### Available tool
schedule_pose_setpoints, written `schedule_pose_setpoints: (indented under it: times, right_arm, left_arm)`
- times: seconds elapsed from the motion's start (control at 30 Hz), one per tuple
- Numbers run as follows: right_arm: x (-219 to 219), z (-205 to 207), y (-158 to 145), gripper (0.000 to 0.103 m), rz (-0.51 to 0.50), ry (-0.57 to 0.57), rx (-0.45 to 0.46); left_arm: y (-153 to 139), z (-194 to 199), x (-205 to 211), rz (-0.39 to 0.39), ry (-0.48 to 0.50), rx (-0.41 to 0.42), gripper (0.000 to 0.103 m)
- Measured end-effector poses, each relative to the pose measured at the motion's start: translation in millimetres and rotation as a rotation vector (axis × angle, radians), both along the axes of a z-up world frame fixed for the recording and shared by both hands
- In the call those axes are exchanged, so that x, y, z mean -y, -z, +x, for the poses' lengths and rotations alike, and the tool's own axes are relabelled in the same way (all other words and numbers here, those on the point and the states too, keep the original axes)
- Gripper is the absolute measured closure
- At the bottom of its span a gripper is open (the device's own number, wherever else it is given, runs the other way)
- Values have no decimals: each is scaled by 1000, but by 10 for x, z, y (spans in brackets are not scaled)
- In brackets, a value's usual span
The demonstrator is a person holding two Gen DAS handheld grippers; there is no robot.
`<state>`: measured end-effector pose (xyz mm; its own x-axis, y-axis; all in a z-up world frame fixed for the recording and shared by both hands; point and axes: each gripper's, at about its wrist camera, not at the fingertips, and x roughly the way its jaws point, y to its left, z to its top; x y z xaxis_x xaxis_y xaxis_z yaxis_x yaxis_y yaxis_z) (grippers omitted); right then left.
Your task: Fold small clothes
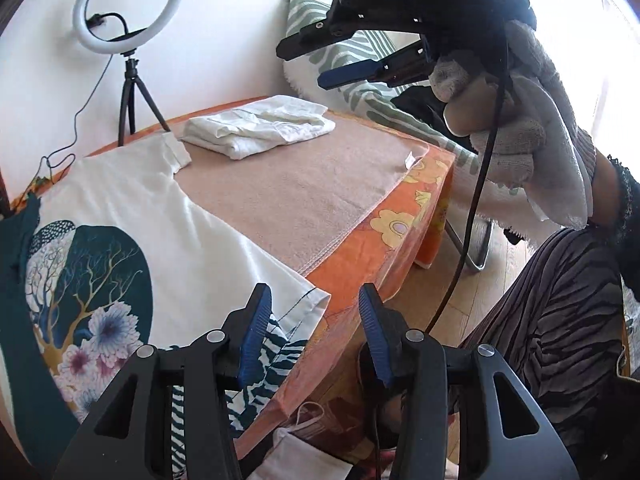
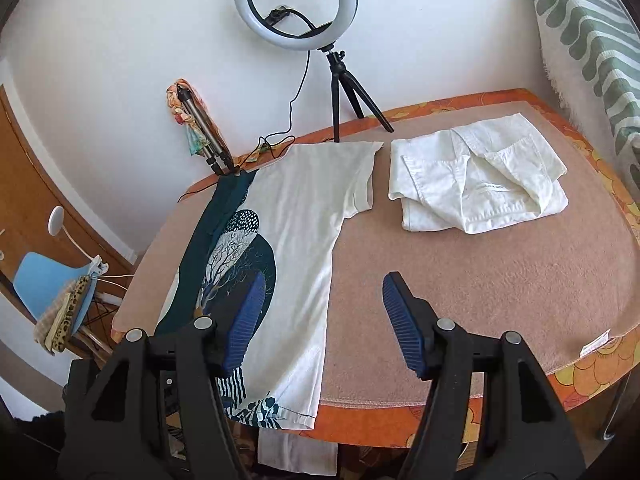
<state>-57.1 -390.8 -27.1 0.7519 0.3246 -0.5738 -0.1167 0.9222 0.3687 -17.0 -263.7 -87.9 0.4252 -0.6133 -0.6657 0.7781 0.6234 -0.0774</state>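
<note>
Jaws on the left gripper (image 1: 312, 336) stood part open w/ nothing between the pads, hovering over the near hem corner of the printed T-shirt (image 2: 296, 240); jaws on the right gripper (image 2: 320, 320) stood wider, also empty, above the bench (image 2: 480, 300) just right of the shirt's edge. No earlier frame, so only the stance could be told. L to R across the bench: the T-shirt lay flat, already doubled lengthwise by the look of it, dark print side at left, plain white side at right, one sleeve (image 2: 360, 176) sticking out at the far end; then bare pink blanket; then a folded white garment (image 2: 476, 176) at far right, apart from the shirt. Shirt's long axis ran from the near bench edge away toward the ring light (image 2: 296, 4), i.e. roughly along both grippers' pointing line. Left gripper looked nearer the hem, the right hand (image 1: 516, 128) raised higher. Prob next: take hem & carry it toward the collar end.
</note>
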Motion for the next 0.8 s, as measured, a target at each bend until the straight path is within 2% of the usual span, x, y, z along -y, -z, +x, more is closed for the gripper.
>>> schedule_pose_setpoints:
  times: [0.03,0.1,0.3,0.37,0.43,0.53,0.6,0.7,0.77,0.8]
  right_arm:
    - [26,-6,8,39,6,3,-2]
    - [52,-35,10,39,7,5,3]
    - [67,-166,-48,39,9,-13,40]
    - [65,-200,-62,39,9,-19,48]
    - [70,-219,-69,39,16,-21,52]
    - [94,-246,-79,39,26,-17,58]
    - [112,-265,-84,39,30,-13,63]
    - [137,-270,-87,39,38,-11,62]
    - [167,-240,-77,39,50,-10,53]
    - [185,-212,-76,39,54,-7,47]
  left_arm:
    - [45,24,62,22,10,-8,70]
    - [148,93,146,66,13,-37,75]
    - [350,206,230,129,-8,-78,75]
    - [371,208,256,137,-17,-62,80]
    - [379,239,282,130,-25,-58,92]
    - [376,325,284,26,-11,-150,95]
    - [374,292,318,29,-16,-134,95]
    - [326,249,299,20,-48,-111,93]
    - [306,253,294,30,-73,-104,79]
    - [304,240,300,38,-76,-92,64]
